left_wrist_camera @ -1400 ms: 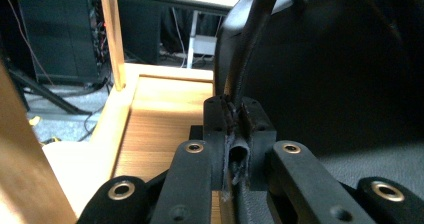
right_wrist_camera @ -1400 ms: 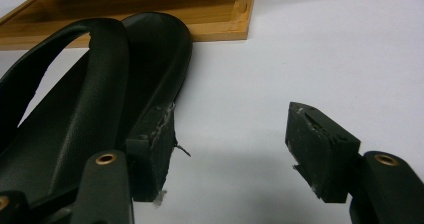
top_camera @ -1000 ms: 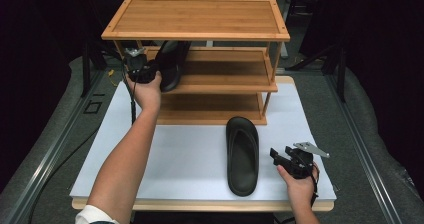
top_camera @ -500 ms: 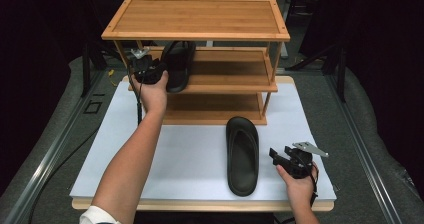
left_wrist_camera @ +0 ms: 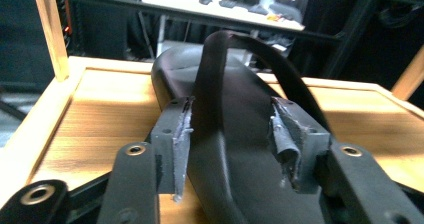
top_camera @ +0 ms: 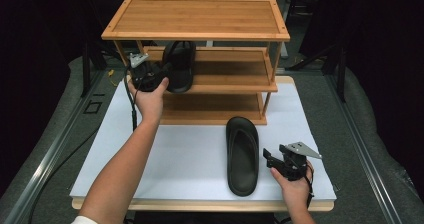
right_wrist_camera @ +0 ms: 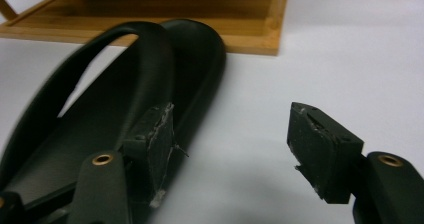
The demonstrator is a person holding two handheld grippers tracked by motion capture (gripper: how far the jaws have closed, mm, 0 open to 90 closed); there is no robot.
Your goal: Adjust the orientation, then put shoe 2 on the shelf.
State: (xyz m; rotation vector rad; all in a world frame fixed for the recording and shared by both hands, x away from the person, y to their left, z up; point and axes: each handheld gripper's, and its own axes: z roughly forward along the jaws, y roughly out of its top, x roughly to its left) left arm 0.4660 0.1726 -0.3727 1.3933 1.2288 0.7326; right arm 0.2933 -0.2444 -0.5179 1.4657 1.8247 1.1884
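High view: the left tool [top_camera: 161, 78] sits at the middle shelf of a wooden rack [top_camera: 197, 15], where a black sandal [top_camera: 179, 66] now lies flatter and further in than a second ago. A second black sandal [top_camera: 242, 154] lies unmoved on the white counter [top_camera: 190, 154], the right tool [top_camera: 270, 159] just beside it.

Left gripper view: the left tool's jaws have just been opening and flank the sandal's strap [left_wrist_camera: 210, 84] without pressing.

Right gripper view: the right tool's jaws stand wide, one over the sandal's edge [right_wrist_camera: 200, 84].

No readable writing.

Rack [top_camera: 200, 19]: varnished, smooth wood. Sandals [top_camera: 242, 154]: matt black rubber. Tabletop [top_camera: 190, 159]: white, matt, smooth.
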